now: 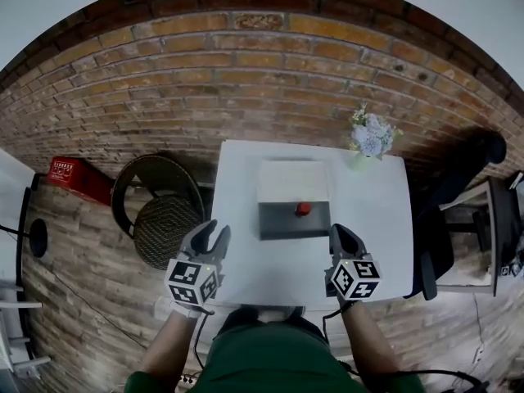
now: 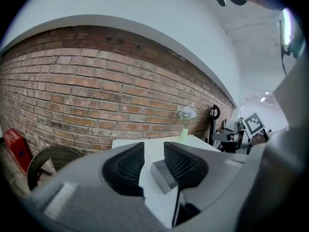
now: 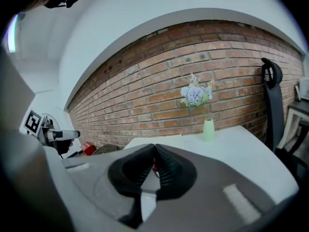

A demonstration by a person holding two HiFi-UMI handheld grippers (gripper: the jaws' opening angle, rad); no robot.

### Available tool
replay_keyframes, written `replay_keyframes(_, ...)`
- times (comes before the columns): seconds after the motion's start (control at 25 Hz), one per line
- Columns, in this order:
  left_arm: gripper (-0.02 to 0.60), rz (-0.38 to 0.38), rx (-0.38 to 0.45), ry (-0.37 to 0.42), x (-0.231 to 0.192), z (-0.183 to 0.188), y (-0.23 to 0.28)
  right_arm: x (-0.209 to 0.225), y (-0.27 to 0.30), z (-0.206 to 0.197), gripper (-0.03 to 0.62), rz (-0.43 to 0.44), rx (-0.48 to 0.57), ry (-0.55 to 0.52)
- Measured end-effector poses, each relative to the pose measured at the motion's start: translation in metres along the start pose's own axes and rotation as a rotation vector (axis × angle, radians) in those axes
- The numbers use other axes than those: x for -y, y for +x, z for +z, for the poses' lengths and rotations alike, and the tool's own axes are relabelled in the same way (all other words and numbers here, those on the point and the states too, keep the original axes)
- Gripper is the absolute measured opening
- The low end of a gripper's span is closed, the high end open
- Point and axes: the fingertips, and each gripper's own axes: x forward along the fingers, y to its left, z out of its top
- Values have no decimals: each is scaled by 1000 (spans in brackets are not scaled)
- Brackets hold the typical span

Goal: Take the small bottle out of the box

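The box point(image 1: 282, 223) sits square on the far half of the white table point(image 1: 237, 260), about midway between the table's left and right edges. Its near part is grey and its far part white. The small bottle point(image 1: 303, 210) shows only as a red spot in the grey part, right of its middle.

Bare surface is left on the white square table point(image 1: 372, 248) in front of and on both sides of the open grey rectangular box point(image 1: 282, 226), which is uncovered from above. Its white lid point(image 1: 293, 182) is folded back on the far side. The far right corner is taken by a pale green vase of flowers point(image 1: 361, 160). The table is flanked by a round wicker chair point(image 1: 164, 223) on the left and a black office chair point(image 1: 449, 211) on the right.
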Motion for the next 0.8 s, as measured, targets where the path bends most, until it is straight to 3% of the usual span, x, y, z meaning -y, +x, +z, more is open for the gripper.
replay_keyframes(0.16, 135, -30, -6, 14, -26, 6, 6, -12, 21, -1, 5, -52, 17, -68)
replay_keyframes(0.32, 135, -64, -7, 23, -37, 12, 10, -19, 44, -24, 16, -102, -51, -120)
replay_keyframes(0.4, 135, -76, -8, 27, -41, 12, 7, -20, 55, -34, 125, -120, -87, -132)
replay_keyframes(0.48, 135, -80, -15, 35, -45, 10, 2, -21, 66, -41, 144, -131, -108, -139)
replay_keyframes(0.8, 135, 15, -8, 59, -90, 16, -48, -4, 106, -78, 164, -148, -192, -121)
